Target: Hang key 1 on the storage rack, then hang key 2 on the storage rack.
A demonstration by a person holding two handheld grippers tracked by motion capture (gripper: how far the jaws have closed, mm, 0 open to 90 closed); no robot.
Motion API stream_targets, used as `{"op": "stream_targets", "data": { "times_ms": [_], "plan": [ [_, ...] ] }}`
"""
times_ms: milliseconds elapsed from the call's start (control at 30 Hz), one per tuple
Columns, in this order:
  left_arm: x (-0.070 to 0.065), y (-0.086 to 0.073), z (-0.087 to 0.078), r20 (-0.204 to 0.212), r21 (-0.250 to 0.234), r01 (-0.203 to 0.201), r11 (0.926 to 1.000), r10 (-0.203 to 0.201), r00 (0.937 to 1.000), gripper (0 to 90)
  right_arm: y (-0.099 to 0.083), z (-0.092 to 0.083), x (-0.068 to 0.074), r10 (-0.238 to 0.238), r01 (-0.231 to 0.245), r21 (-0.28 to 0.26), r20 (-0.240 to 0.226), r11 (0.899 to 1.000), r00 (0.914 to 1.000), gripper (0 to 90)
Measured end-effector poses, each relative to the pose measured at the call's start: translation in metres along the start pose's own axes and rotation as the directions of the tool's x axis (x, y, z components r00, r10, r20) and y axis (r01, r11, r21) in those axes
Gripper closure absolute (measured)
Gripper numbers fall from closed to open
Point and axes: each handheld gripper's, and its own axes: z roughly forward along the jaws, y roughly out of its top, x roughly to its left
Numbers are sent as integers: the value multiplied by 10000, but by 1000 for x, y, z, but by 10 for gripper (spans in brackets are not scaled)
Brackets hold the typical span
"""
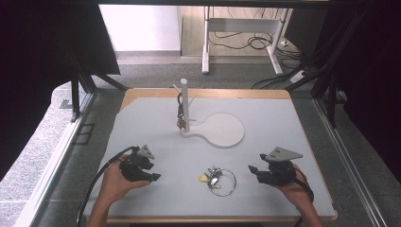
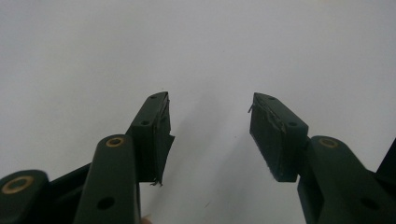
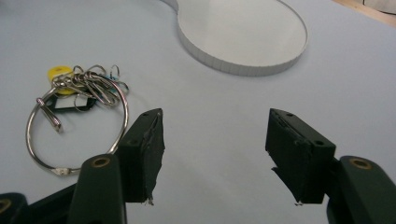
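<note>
On grey tabletop, front centre: large silver wire key ring w/ bunch of smaller metal rings, a yellow tag and a small black-framed tag, lying flat, untouched. It sits between the two tongs, nearer the right one.

Item 1 – left tongs: black, held in person's left hand, low over tabletop at front left, tips pointing toward the key ring but well apart from it. Jaws parted, nothing between them; left gripper view has bare grey surface under the gap.

Item 2 – right tongs: black, grey three-cornered plate on top, held in right hand at front right, tips toward the ring. Jaws released, nothing between them; bare tabletop in the gap. Right gripper view puts the ring just beside and partly behind the left-hand jaw, not between the pads.

Item 3 – white peg stand: upright post w/ side pegs on a flat white round-lobed base, mid tabletop, well behind the ring. Small brownish item hangs on a peg; prob. a keychain, too small to tell.
</note>
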Motion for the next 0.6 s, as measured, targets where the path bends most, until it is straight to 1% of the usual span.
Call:
{"op": "stream_targets", "data": {
  "times_ms": [33, 100, 200, 233, 300, 333, 367, 433, 500, 533, 600],
  "plan": [
    [0, 0, -1, 93, -122, 70, 9999, -68, 9999, 483, 4, 0, 2, -68, 68, 23, -41, 10000, 10000, 378],
    [-1, 0, -2, 194, -188, 30, 9998, -27, 9998, 482, 11, -2, 6, -207, 208, 121, -103, 9997, 9997, 383],
    [-3, -2, -6, 95, -308, 42, 9995, -39, 9999, 473, 20, -4, 11, -411, 419, 300, -270, 9987, 9988, 384],
    [-4, -3, -8, 86, -414, 69, 9991, -65, 9999, 462, 23, -5, 13, -495, 507, 383, -304, 9980, 9983, 385],
    [-4, -5, -12, 20, -586, 32, 9983, -31, 10000, 457, 29, -7, 17, -825, 847, 627, -368, 9944, 9959, 396],
    [-4, -6, -14, -6, -608, 10, 9981, -10, 10000, 457, 31, -7, 18, -923, 952, 747, -403, 9927, 9949, 401],
    [-4, -8, -15, -22, -673, 72, 9977, -73, 10000, 458, 34, -7, 20, -995, 1033, 820, -488, 9913, 9938, 407],
    [-4, -10, -16, -35, -779, 205, 9968, -208, 9998, 458, 38, -6, 24, -1128, 1195, 942, -733, 9884, 9909, 419],
    [-4, -13, -16, -17, -769, 245, 9967, -247, 9997, 457, 42, -3, 28, -1309, 1420, 1096, -1027, 9838, 9861, 438],
    [-5, -15, -16, -10, -808, 331, 9962, -333, 9994, 457, 43, 0, 31, -1384, 1522, 1161, -1189, 9815, 9832, 452],
    [-6, -20, -16, -12, -840, 349, 9959, -351, 9994, 457, 46, 5, 37, -1522, 1748, 1328, -1648, 9756, 9745, 474]
  ]
}}
